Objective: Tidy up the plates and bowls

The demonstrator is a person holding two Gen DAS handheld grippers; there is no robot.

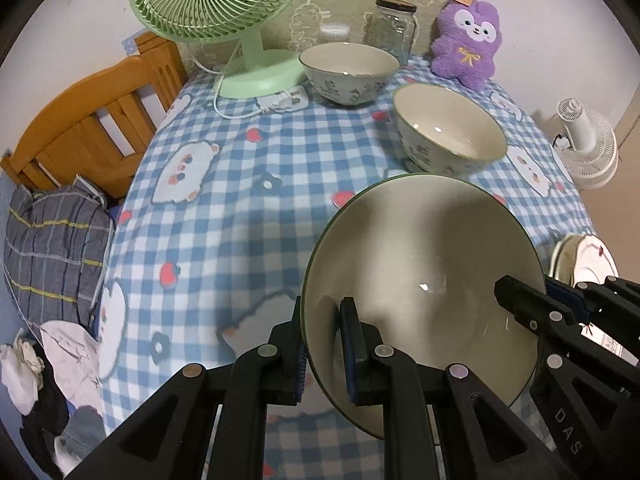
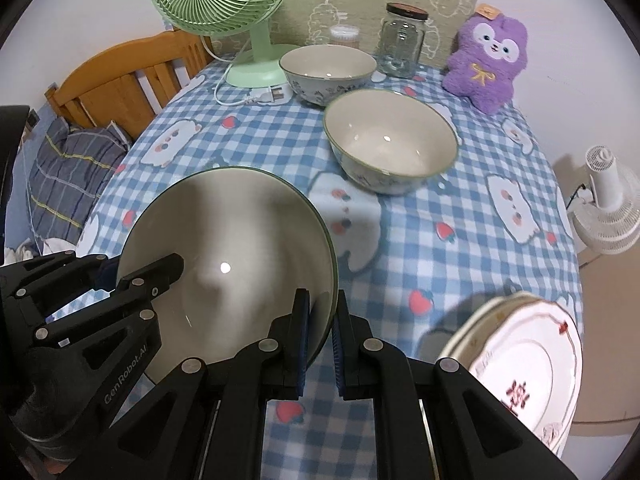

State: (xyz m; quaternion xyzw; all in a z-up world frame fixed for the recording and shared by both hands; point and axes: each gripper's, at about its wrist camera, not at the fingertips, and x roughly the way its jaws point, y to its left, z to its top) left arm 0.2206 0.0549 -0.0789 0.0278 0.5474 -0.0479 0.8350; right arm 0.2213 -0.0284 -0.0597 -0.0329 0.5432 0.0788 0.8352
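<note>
Both grippers clamp one big bowl [image 1: 424,280] by opposite rims: the left gripper [image 1: 324,344] pinches its left rim, the right gripper [image 2: 320,332] its right rim, pads pressed tight on the wall. The bowl hangs tilted above the checked cloth [image 1: 248,184], mouth toward the cameras. A plate stack [image 2: 532,344] sits at the table's near right edge, just beside the right gripper. Farther ahead and slightly right stands a second bowl [image 2: 390,146], upright, mouth open; a third bowl [image 2: 328,72] lies beyond it near the fan [image 2: 224,12]. I judge nesting calls for carrying forward-right and levelling; the right hand is nearer
</note>
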